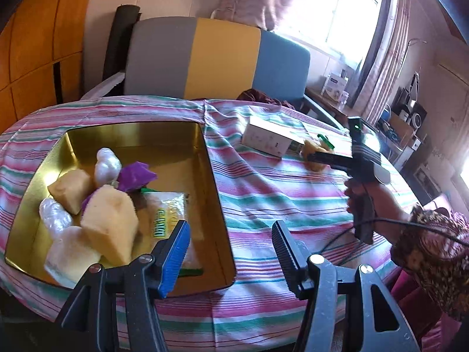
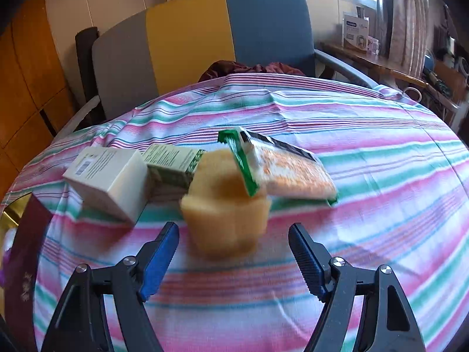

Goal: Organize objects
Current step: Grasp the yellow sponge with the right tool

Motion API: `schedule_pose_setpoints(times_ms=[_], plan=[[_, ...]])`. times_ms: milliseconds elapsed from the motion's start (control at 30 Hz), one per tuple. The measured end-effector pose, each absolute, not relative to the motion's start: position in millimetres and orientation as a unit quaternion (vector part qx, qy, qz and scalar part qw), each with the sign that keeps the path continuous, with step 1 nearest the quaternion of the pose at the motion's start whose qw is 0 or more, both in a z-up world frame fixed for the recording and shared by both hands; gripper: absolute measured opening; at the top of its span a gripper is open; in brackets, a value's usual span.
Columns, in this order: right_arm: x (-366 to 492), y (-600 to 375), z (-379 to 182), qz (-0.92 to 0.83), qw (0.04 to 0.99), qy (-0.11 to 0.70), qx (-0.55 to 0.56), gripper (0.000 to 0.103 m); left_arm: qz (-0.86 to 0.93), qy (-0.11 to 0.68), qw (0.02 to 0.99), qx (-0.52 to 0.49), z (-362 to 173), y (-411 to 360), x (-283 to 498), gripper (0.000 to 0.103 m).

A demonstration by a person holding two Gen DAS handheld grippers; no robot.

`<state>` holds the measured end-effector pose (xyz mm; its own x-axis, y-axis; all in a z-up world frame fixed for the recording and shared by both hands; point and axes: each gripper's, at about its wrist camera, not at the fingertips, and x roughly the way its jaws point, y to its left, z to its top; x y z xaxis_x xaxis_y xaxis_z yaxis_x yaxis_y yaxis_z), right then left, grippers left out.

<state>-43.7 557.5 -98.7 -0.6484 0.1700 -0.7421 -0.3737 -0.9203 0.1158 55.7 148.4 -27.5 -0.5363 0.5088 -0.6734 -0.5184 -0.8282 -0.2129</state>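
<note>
The right gripper (image 2: 233, 259), jaws released (nothing gripped), is approaching the near yellow sponge (image 2: 225, 217), needing closure next.

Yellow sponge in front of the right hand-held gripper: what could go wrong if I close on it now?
1. The yellow sponge lies beyond the open right hand-held gripper, so closing now may catch nothing.
2. A green-edged packet leans on the sponge and could get dragged along.
3. The white box sits close on the left; a wide approach might knock it.
</note>
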Motion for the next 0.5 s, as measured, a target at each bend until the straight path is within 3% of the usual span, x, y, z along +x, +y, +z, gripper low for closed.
schedule_pose_setpoints(times_ms=[33, 233, 500], plan=[[-46, 559, -99, 0.898, 0.15, 0.136, -0.39, 0.076, 0.875, 0.009, 0.293, -0.384, -28, 151, 55, 0.059], [-46, 561, -104, 0.905, 0.135, 0.154, -0.372, 0.048, 0.87, 0.011, 0.299, -0.391, -27, 164, 51, 0.059], [-27, 534, -97, 0.924, 0.106, 0.121, -0.347, 0.047, 0.861, -0.003, 0.303, -0.408, -17, 210, 24, 0.06]])
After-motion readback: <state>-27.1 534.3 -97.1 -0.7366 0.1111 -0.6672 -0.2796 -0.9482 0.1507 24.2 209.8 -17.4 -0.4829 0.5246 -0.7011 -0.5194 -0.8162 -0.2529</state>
